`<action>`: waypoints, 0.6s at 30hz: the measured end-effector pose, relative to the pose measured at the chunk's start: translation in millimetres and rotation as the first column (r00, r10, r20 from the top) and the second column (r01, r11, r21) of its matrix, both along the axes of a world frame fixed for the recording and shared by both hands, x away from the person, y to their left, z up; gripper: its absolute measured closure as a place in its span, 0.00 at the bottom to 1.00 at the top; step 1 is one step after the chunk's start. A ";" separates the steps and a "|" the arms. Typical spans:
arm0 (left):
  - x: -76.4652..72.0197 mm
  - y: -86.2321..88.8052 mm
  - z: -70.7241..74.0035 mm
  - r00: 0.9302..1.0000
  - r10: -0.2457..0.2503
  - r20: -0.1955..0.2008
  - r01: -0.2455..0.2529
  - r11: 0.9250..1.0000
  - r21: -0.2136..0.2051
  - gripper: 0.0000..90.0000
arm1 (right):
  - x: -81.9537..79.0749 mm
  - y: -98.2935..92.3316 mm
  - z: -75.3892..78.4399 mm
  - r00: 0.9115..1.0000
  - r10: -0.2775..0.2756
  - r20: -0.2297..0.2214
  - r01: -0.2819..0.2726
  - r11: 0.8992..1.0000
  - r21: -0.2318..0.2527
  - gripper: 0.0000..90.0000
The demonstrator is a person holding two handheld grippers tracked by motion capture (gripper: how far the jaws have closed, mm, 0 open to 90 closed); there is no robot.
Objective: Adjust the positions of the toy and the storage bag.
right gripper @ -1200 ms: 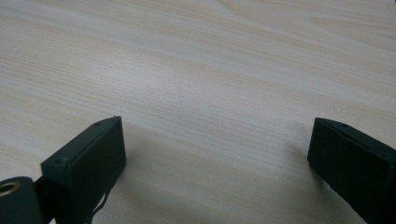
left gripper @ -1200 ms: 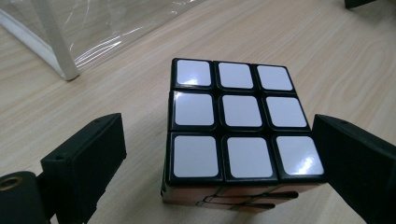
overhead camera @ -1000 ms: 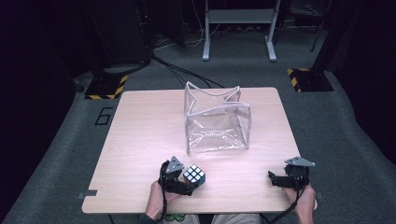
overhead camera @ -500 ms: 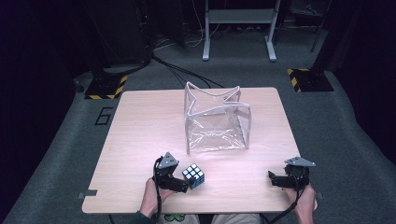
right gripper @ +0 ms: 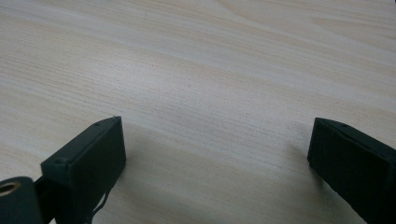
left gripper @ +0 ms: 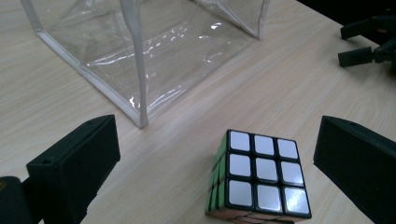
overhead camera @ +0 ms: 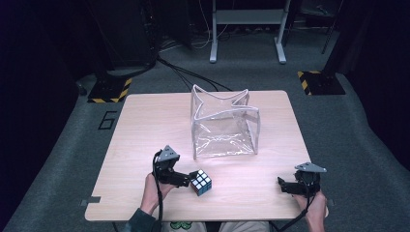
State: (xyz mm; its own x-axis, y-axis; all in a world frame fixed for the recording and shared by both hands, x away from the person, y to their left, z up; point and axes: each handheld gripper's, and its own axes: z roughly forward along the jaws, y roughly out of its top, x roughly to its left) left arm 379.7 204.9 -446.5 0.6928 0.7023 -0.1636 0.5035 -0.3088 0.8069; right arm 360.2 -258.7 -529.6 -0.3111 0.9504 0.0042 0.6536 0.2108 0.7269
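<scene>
Overhead, the clear bag (overhead camera: 225,123) stands open-topped and empty mid-table; the cube (overhead camera: 200,182) lies near it. Along the left gripper (left gripper: 219,154), wide jaws flank the cube untouched. Similarly, the right gripper (right gripper: 217,154) gapes over the table (right gripper: 210,56).

Right gripper view: right gripper (right gripper: 217,158) low over table (right gripper: 210,60), jaws spread wide, nothing between them. Left jaw comes up from bottom left corner, blocky black pad, small screw hole on its top face, brass-looking ring at its base near frame edge. Right jaw sits at far right edge, partly cut off by frame. Tabletop is light wood grain, pale streaks running across. Soft shadows under both jaws on wood.
</scene>
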 end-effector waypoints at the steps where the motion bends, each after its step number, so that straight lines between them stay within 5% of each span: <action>1: 2.2 0.8 2.3 1.000 0.003 0.008 -0.003 1.000 0.007 0.00 | 0.0 0.0 0.0 1.000 0.000 0.000 0.000 1.000 0.000 0.04; 18: 32.6 3.6 40.2 1.000 0.026 0.017 -0.026 1.000 -0.015 0.01 | 0.0 0.0 0.0 1.000 0.000 0.000 0.000 1.000 0.000 0.04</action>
